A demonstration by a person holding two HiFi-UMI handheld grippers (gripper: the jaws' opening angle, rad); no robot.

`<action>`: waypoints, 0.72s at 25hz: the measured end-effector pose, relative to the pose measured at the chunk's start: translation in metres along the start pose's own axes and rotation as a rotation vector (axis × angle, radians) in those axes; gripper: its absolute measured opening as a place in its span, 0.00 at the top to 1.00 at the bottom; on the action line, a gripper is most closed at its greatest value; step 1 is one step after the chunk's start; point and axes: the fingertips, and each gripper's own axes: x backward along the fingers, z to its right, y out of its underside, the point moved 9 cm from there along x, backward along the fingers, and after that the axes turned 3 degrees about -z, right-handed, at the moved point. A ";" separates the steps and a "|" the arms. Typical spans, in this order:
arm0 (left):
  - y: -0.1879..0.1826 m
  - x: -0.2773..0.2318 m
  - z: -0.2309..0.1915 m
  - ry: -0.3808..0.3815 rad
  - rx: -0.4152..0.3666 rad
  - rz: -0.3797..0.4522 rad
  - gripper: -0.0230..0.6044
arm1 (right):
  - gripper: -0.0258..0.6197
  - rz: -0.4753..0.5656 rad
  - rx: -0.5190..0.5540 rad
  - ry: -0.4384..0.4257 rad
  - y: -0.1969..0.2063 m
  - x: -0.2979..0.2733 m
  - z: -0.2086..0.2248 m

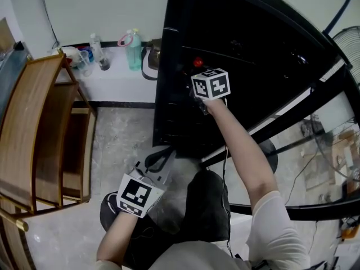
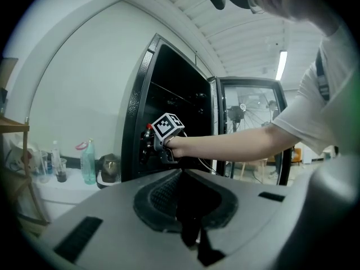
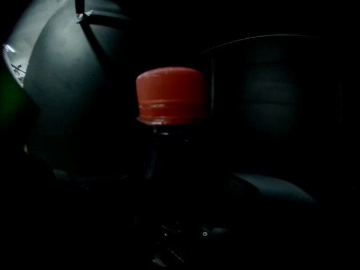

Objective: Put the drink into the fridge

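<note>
Two grippers: left gripper (image 2: 182, 173) jaws closed, empty; right gripper (image 1: 196, 75) jaws gripping the drink (image 3: 170, 97).
Drink: inside the dark fridge (image 1: 253, 49), unshelved, we judge.
Risk: released blind, it may topple.

The black fridge (image 1: 253, 44) stands open. The right gripper (image 1: 195, 76) is in its mouth, jaws filled by the drink bottle (image 3: 170, 97). It is too dark inside to see how much room is left. The glass door (image 1: 315, 151) sticks out and blocks the right side. A wooden shelf (image 1: 34, 128) blocks the left, with bare floor (image 1: 121, 134) between it and the fridge.
</note>
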 end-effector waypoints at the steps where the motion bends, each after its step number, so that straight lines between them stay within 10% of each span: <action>1: 0.001 0.000 0.000 -0.002 0.003 -0.002 0.95 | 0.48 -0.005 -0.003 0.003 -0.001 -0.002 0.001; 18: -0.001 0.004 0.003 -0.012 0.010 -0.024 0.95 | 0.41 -0.020 0.057 -0.032 0.009 0.000 0.013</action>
